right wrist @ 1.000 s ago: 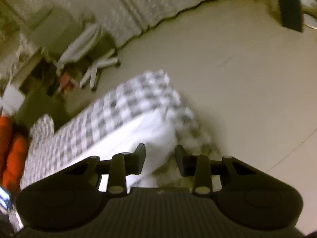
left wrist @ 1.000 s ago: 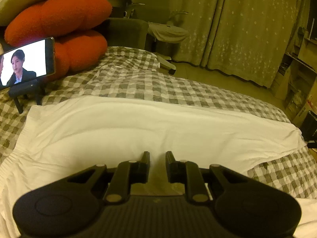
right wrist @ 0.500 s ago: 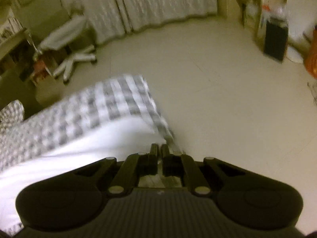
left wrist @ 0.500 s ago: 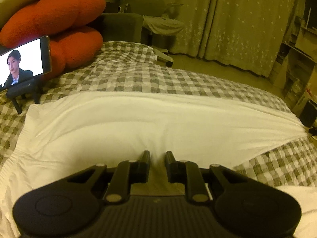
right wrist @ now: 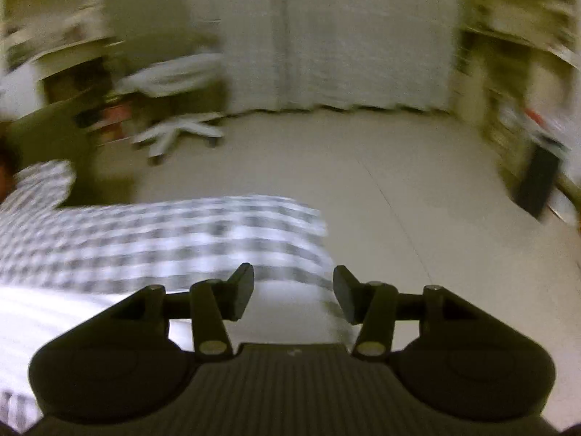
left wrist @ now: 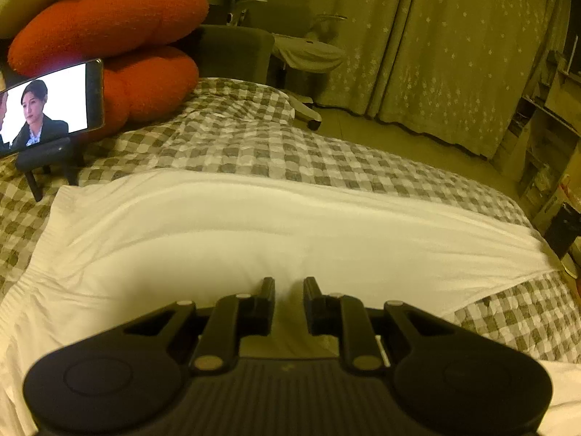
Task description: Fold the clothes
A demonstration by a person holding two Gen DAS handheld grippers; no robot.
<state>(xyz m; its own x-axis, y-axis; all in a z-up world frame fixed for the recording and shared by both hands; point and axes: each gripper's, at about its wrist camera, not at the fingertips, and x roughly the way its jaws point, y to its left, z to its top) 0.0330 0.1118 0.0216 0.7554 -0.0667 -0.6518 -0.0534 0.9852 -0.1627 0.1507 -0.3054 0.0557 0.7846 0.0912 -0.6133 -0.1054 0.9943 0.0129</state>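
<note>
The left hand-held gripper (left wrist: pixel 288 287) is held level with a narrow gap between its fingers; the right hand-held gripper (right wrist: pixel 293 285) is spread wide.

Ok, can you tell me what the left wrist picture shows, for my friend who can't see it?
A black two-finger left gripper hovers low over a white cloth garment spread on a grey-and-white checked bedspread. Its fingers are slightly apart. Behind sit red plush cushions and a phone on a small stand, playing a video.
</note>
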